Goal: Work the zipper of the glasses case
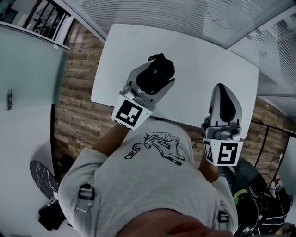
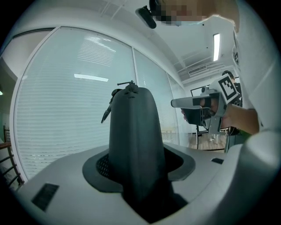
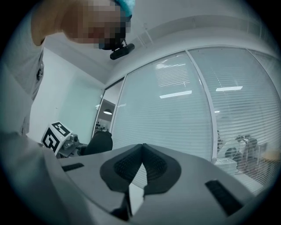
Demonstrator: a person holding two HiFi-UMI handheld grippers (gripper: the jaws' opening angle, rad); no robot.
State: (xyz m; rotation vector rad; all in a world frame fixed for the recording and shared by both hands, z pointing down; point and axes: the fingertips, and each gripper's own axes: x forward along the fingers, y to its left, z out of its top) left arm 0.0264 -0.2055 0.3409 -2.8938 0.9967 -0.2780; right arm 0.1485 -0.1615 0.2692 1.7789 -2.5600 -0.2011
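Observation:
In the head view the dark glasses case (image 1: 157, 70) is held up over the white table (image 1: 199, 55) in my left gripper (image 1: 155, 83), which is shut on it. In the left gripper view the case (image 2: 134, 132) stands upright between the jaws. Its zipper pull (image 2: 127, 85) is at the top and a small strap (image 2: 106, 112) hangs at its left. My right gripper (image 1: 222, 89) hovers to the right of the case, apart from it, its jaws shut with nothing in them. In the right gripper view the ribbed pads (image 3: 151, 166) meet, and the case (image 3: 99, 142) shows at the left.
Wooden floor (image 1: 76, 97) shows to the left of the table. Glass walls with blinds (image 1: 185, 14) run behind it. A dark bag with cables (image 1: 259, 199) lies on the floor at the lower right. The person's grey T-shirt (image 1: 148, 185) fills the bottom of the head view.

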